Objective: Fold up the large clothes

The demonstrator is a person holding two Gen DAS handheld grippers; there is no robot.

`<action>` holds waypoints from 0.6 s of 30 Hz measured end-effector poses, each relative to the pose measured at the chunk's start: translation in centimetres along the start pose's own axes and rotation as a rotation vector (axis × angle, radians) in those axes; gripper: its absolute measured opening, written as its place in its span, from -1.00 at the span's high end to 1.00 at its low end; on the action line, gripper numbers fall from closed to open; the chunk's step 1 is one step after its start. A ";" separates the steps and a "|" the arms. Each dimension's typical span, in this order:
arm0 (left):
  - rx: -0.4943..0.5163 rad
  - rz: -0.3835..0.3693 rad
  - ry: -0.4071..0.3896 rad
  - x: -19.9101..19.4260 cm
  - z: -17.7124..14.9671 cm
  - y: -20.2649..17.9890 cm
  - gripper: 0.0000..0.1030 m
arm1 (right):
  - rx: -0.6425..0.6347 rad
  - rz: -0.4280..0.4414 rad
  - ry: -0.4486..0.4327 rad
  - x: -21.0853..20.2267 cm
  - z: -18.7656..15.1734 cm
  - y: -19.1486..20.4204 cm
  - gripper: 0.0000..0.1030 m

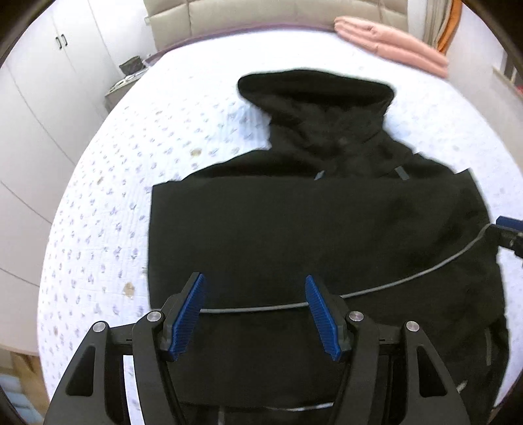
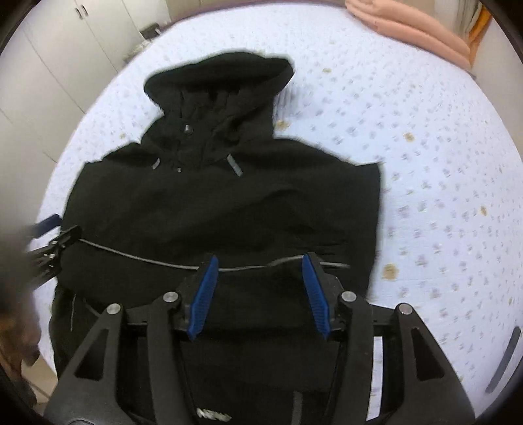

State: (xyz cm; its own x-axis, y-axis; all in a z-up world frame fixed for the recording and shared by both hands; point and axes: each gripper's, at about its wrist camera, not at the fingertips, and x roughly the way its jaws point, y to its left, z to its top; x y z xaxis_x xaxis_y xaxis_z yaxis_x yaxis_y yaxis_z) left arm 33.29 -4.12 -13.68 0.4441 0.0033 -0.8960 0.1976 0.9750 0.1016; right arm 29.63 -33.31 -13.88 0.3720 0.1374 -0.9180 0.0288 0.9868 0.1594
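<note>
While the black hooded jacket [image 1: 327, 229] lies folded on the bed [image 1: 130, 183], its lower hem hides behind both grippers: left gripper [image 1: 255, 314] and right gripper [image 2: 261, 291] hover with jaws apart, gripping nothing.

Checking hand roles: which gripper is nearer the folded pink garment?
Right. The right gripper hovers over the black jacket's side nearer the pink garment; the left gripper is over the far side.

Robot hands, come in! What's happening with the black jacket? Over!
Left gripper, right gripper: jaws open, empty. Black hooded jacket flat on white dotted bedspread. Thin grey cord across it.
</note>
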 end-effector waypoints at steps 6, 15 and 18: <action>0.083 0.029 0.037 4.1 -1.5 2.5 -0.42 | 0.000 -0.156 0.076 6.7 -2.4 1.5 0.01; 0.029 -0.133 -0.022 0.3 -1.0 6.1 -0.46 | 0.101 -0.144 0.047 2.0 -1.4 1.9 -0.02; -0.025 -0.174 -0.027 -0.1 -1.6 7.4 -0.46 | 0.097 -0.159 0.033 0.6 -1.9 2.6 -0.02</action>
State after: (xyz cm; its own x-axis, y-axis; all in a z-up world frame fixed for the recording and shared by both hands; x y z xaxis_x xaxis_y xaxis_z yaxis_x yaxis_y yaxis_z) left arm 33.27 3.47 -13.51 0.4289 -0.1715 -0.8869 0.2516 0.9656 -0.0651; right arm 28.16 -30.50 -14.69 0.3250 -0.0148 -0.9456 0.1748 0.9836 0.0447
